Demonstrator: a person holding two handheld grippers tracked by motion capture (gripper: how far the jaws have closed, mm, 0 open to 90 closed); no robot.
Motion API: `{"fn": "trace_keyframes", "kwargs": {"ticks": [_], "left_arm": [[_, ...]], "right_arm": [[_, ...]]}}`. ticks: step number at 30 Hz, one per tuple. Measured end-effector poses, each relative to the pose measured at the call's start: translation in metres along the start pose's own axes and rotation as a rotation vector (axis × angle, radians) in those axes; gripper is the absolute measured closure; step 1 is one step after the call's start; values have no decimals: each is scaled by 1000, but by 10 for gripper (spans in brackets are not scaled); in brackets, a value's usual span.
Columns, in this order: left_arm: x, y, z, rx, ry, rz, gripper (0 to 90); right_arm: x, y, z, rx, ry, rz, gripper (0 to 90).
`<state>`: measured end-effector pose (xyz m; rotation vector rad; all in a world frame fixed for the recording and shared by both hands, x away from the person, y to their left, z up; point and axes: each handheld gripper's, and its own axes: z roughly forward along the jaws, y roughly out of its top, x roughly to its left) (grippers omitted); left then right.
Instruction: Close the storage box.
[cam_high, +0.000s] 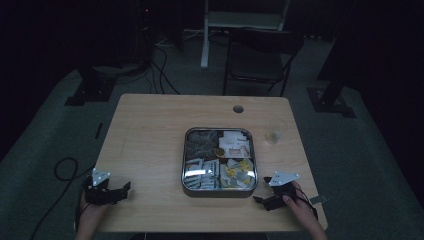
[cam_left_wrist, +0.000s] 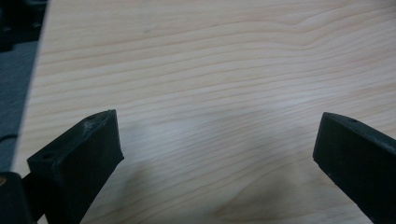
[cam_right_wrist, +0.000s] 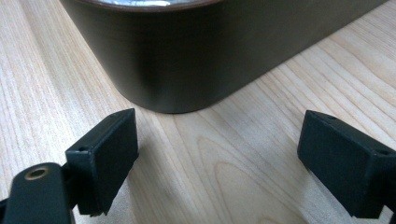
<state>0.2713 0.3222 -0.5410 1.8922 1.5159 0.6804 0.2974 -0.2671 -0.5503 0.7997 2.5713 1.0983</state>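
Note:
A square metal tin (cam_high: 219, 187) with rounded corners sits in the middle of the wooden table (cam_high: 150, 135), holding several packets and sachets in compartments. My left gripper (cam_high: 126, 188) rests near the table's front left corner, jaws wide apart over bare wood (cam_left_wrist: 215, 154). My right gripper (cam_high: 258, 198) lies at the front right, just beside the tin's near right corner. In the right gripper view its jaws stand open (cam_right_wrist: 217, 158), pointing at the tin's dark rounded wall (cam_right_wrist: 187, 60), with nothing between them.
A small clear cup (cam_high: 275, 131) with something yellowish inside stands right of the tin. A cable hole (cam_high: 238, 108) is in the table's far edge. A black folding chair (cam_high: 260, 55) stands beyond the table; cables lie on the floor at left.

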Motion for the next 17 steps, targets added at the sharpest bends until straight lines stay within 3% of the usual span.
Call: {"fn": "trace_keyframes", "kwargs": {"ticks": [3,7,17], "left_arm": [[0,-1,1,-6,47,-4,18],[0,-2,2,-5,73,-5,18],[2,-2,3,6,66,-23,18]], "right_arm": [[0,0,0,0,0,0,120],[0,0,0,-1,-8,9,119],[0,0,0,-1,-18,20,119]]}}
